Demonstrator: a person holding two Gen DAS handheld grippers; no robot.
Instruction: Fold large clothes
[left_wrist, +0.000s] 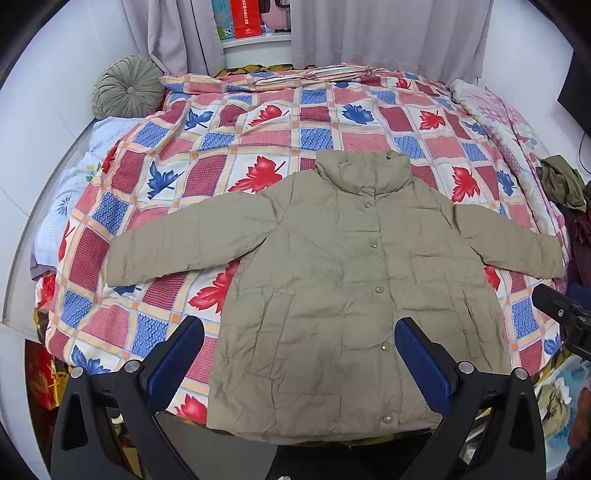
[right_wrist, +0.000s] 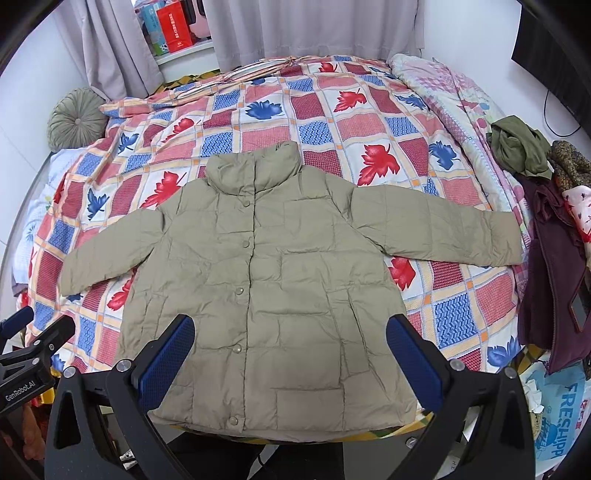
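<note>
A khaki puffer jacket (left_wrist: 343, 295) lies flat and buttoned on the bed, front side up, collar away from me, both sleeves spread out sideways. It also shows in the right wrist view (right_wrist: 273, 280). My left gripper (left_wrist: 299, 347) is open and empty, held above the jacket's lower hem. My right gripper (right_wrist: 290, 343) is open and empty too, above the hem a little further right. The right gripper's body shows at the right edge of the left wrist view (left_wrist: 565, 314); the left gripper's body shows at the left edge of the right wrist view (right_wrist: 29, 350).
The bed carries a leaf-patterned checked quilt (left_wrist: 229, 147). A round green cushion (left_wrist: 127, 85) lies at the far left. A pile of other clothes (right_wrist: 546, 206) lies on the bed's right side. Grey curtains (left_wrist: 369, 29) hang behind. A printed bag (right_wrist: 561, 417) stands at the lower right.
</note>
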